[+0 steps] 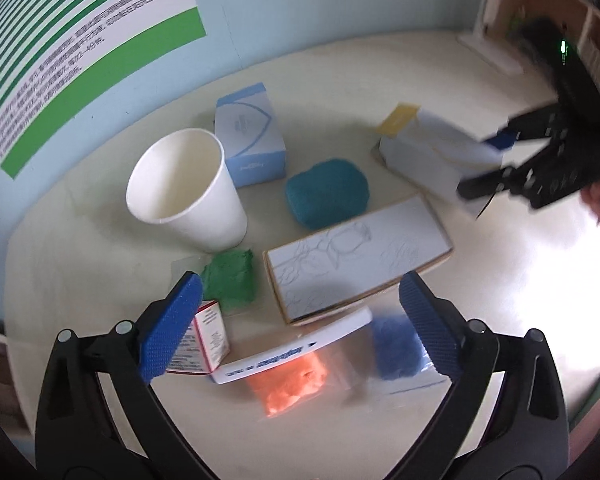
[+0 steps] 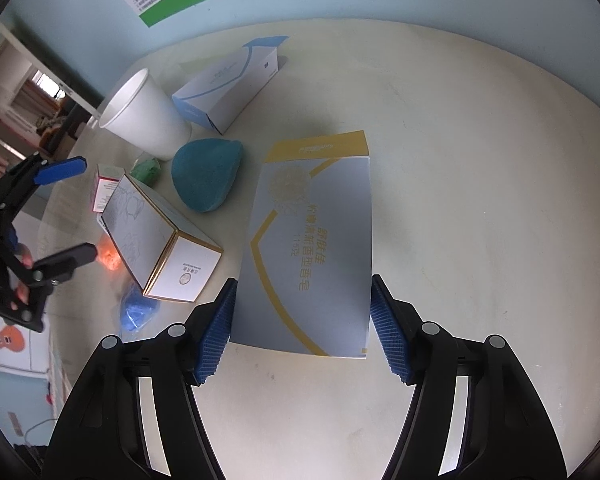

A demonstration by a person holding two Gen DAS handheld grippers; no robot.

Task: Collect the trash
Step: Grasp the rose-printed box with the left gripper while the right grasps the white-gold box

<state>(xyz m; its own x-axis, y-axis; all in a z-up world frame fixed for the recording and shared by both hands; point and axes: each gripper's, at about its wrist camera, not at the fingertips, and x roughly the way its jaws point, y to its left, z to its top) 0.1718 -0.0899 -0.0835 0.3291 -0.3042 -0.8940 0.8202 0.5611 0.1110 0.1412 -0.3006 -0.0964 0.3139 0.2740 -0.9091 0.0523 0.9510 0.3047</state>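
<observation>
My right gripper (image 2: 302, 326) is shut on a grey and yellow soap box (image 2: 312, 240) and holds it over the cream table (image 2: 480, 200); the box also shows in the left wrist view (image 1: 428, 152). My left gripper (image 1: 296, 328) is open above an orange bag (image 1: 296, 384), a white strip box (image 1: 296, 350), a blue bag (image 1: 396, 348) and a small red and white box (image 1: 208, 340). A white paper cup (image 1: 188, 192) stands upright beside a green lump (image 1: 230, 276).
A blue and white box (image 1: 250, 136), a teal sponge (image 1: 328, 192) and a flat box with a sketch (image 1: 356, 252) lie mid-table. A green-striped poster (image 1: 60, 60) hangs on the wall behind. Shelving (image 1: 540, 8) stands at the far right.
</observation>
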